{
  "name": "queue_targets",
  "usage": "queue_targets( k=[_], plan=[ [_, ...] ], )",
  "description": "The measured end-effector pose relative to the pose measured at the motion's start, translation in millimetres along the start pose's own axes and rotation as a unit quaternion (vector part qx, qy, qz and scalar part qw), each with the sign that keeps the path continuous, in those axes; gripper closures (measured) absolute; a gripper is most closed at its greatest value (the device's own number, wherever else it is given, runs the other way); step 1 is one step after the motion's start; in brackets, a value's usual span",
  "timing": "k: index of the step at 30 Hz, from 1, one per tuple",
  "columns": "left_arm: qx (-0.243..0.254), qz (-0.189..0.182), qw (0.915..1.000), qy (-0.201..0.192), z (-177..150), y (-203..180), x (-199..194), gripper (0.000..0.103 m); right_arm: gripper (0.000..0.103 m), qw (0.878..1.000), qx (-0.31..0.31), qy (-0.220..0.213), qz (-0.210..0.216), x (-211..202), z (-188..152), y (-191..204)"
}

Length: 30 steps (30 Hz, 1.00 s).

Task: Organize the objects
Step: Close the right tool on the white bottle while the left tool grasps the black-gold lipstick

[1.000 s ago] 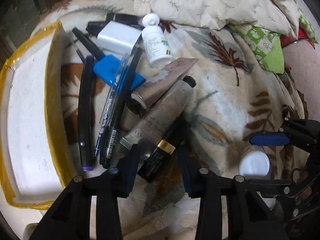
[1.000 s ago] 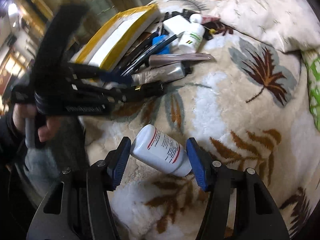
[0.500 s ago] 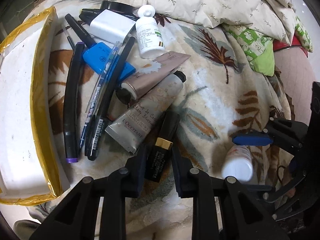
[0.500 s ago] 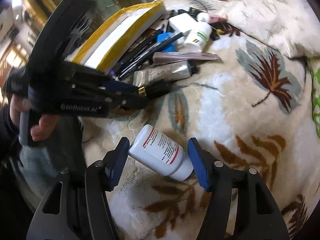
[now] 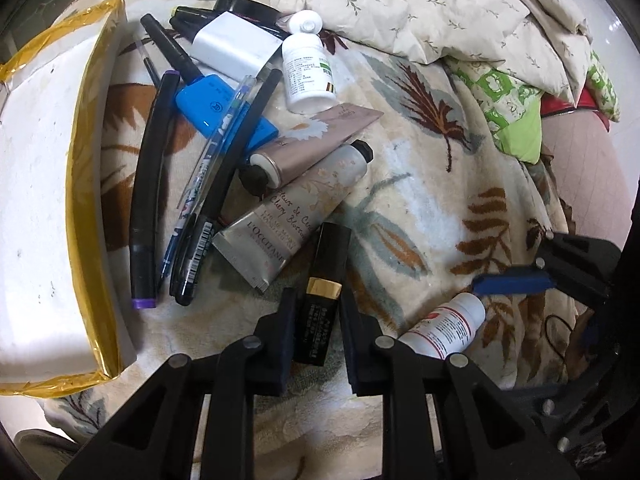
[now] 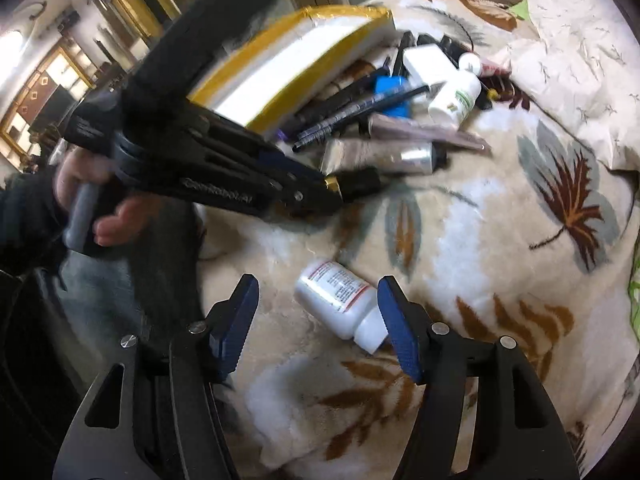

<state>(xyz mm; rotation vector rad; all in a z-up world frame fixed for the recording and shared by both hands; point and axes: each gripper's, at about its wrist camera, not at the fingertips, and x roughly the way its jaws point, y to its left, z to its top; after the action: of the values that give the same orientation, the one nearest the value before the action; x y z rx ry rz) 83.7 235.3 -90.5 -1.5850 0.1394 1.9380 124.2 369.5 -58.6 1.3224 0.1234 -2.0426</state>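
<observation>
The black lipstick tube (image 5: 320,300) with its gold band lay on the leaf-patterned blanket (image 5: 420,200), its lower end between the jaws of the left gripper (image 5: 316,328), which were closing around it; whether the pads already pressed on it I could not tell. Its far end almost touched the silver hand-cream tube (image 5: 296,216), and a pinkish tube (image 5: 308,144) lay across that one. Beyond them were pens, a blue case (image 5: 224,116), a white box (image 5: 236,48) and a green-labelled white bottle (image 5: 306,76), all crowded against the white tray with yellow-taped rim (image 5: 76,200).

The right gripper (image 6: 316,328) hovered with jaws wide apart over a white, red-labelled pill bottle (image 6: 340,300) lying on its side; the bottle's cap end sat near the right pad, the left pad well clear.

Only the right wrist view showed the person's hand (image 6: 100,200) on the left gripper's handle and the room behind. The left wrist view alone showed the crumpled quilt (image 5: 440,8) and green-patterned cloth (image 5: 508,116) behind the pile.
</observation>
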Motion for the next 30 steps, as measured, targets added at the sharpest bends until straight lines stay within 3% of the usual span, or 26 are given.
queue_targets(
  k=[8,11,16,21,30],
  plan=[
    [0.002,-0.004,1.0,0.004,-1,-1,1,0.084,0.045,0.995,-0.066,0.057,-0.058,31,-4,10],
    [0.01,0.004,0.9999,0.007,2,-4,6,0.083,0.051,0.997,-0.044,0.045,-0.051,24,-6,1],
    [0.027,0.021,0.9994,-0.005,6,-13,11,0.084,0.051,0.998,0.032,0.021,-0.042,22,-7,-15],
    [0.005,-0.014,0.9999,-0.008,1,-7,-4,0.087,0.049,1.0,0.0,0.015,-0.028,14,-8,-1],
    [-0.016,-0.036,0.9989,-0.024,-7,2,-34,0.087,0.049,0.999,-0.022,0.035,-0.016,21,-4,-3]
  ],
)
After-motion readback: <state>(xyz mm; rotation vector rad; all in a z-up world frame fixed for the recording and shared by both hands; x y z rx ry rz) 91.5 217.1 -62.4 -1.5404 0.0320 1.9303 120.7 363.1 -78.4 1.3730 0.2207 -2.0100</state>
